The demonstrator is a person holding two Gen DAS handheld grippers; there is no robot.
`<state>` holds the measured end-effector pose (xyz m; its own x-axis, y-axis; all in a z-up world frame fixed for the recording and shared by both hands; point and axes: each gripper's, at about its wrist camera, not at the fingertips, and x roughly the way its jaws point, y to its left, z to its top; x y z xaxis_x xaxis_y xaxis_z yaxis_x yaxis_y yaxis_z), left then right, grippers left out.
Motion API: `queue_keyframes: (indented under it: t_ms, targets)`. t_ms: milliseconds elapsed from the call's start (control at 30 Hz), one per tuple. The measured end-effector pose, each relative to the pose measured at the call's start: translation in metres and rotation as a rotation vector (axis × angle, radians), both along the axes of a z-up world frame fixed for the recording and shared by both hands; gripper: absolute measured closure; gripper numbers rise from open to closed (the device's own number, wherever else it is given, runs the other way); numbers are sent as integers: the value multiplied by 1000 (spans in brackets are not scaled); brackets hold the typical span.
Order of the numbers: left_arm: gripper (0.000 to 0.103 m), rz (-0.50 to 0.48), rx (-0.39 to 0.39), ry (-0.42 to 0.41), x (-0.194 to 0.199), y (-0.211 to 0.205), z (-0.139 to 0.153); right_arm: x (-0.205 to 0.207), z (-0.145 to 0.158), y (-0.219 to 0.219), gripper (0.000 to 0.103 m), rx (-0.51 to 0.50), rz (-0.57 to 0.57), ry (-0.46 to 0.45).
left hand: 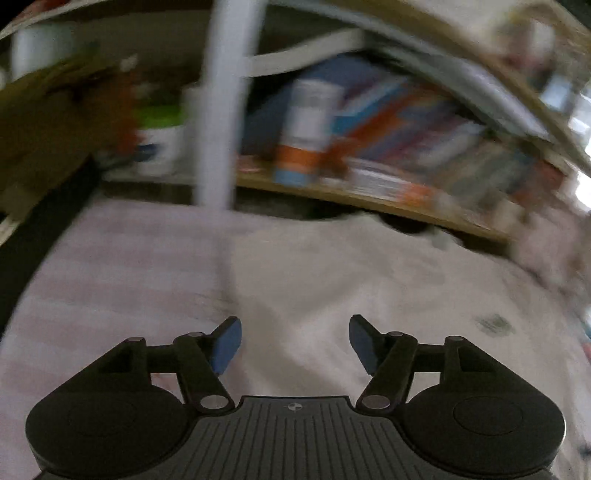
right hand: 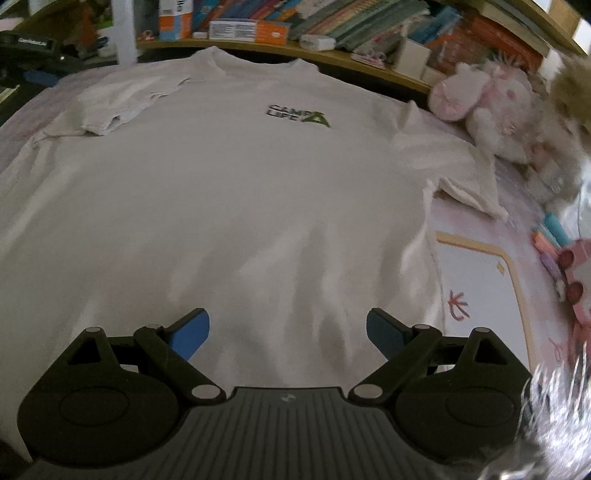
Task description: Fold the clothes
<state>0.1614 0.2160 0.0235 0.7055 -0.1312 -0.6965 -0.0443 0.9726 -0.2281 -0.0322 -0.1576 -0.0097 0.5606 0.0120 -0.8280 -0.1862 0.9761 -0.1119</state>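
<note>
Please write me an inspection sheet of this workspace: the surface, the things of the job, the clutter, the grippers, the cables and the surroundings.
Surface: pale pink striped bed sheet, with a printed patterned part at the right.
Job's things: white cotton T-shirt with a dark and green chest logo, spread flat, front up, collar toward the shelf; the sleeve on the view's left is folded onto the chest, the other lies out to the side.
Clutter: pink and white plush toy beside the outspread sleeve.
Grippers: left gripper open, empty, above the fabric; right gripper open, empty, over the hem area.
Cables: nothing seen.
Surroundings: wooden shelf of books and boxes behind the bed; left view is motion-blurred.
</note>
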Motion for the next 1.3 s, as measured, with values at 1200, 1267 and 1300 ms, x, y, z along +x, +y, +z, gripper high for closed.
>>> queue_keyframes:
  t_ms: [1200, 1267, 1300]
  targets:
    - [59, -44, -54, -66, -63, 39, 0, -41, 19, 60, 10, -125, -184, -25]
    - [52, -89, 0, -59, -96, 26, -2, -43, 22, 58, 10, -123, -201, -26]
    - [52, -106, 20, -48, -111, 21, -4, -45, 23, 56, 10, -123, -209, -27]
